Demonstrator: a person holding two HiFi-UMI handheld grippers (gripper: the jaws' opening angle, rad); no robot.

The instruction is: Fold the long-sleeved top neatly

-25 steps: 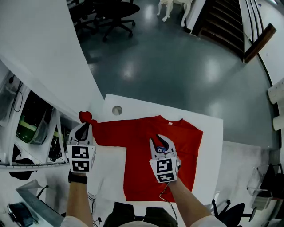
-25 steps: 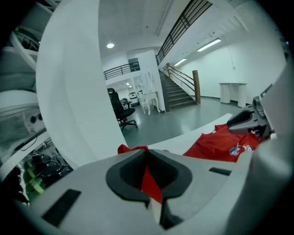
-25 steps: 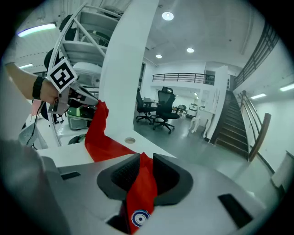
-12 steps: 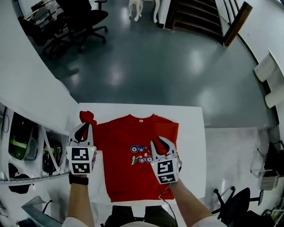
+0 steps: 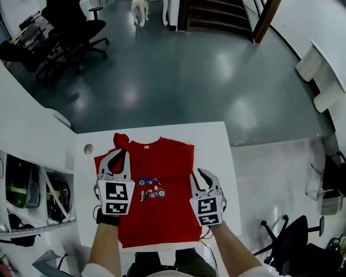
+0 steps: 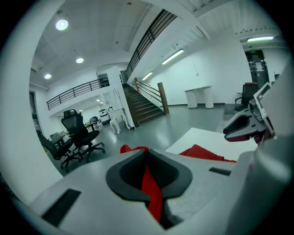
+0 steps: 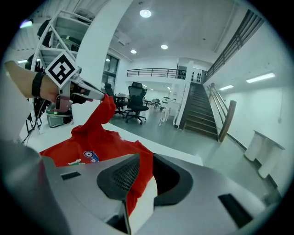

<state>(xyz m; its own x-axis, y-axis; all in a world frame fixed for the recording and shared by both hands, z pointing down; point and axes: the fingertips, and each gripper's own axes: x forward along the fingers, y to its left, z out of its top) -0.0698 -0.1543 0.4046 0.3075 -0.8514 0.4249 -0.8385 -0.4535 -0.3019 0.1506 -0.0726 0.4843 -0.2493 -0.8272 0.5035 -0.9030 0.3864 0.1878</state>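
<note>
1. A red long-sleeved top [image 5: 157, 216] lies front up on a white table [image 5: 216, 146]. Its collar is at 12 o'clock and its hem at 6 o'clock, nearest the person. A small coloured print [image 5: 151, 190] sits in the middle of the chest.
2. The left gripper [image 5: 120, 156] is at 9 o'clock from the print, over the top's left side. Its jaws are closed tight on a strip of red cloth, which the left gripper view shows running down between the pads.
3. That cloth belongs to the sleeve [image 5: 121, 140], bunched into a lump at 11 o'clock of the top, just past the gripper's tips. In the right gripper view the sleeve rises off the table to the left gripper.
4. The right gripper [image 5: 197, 174] is at 3 o'clock from the print, at the top's right edge. Its jaws are clamped on that edge, with red cloth pinched between them in its own view.
5. A small round grey spot [image 5: 88, 149] sits near the table's 10 o'clock corner, apart from the top.
6. Beyond the table at 12 o'clock lies a glossy dark floor [image 5: 178, 81]. Black office chairs [image 5: 70, 27] stand at 11 o'clock and stairs [image 5: 216, 16] at 1 o'clock.
</note>
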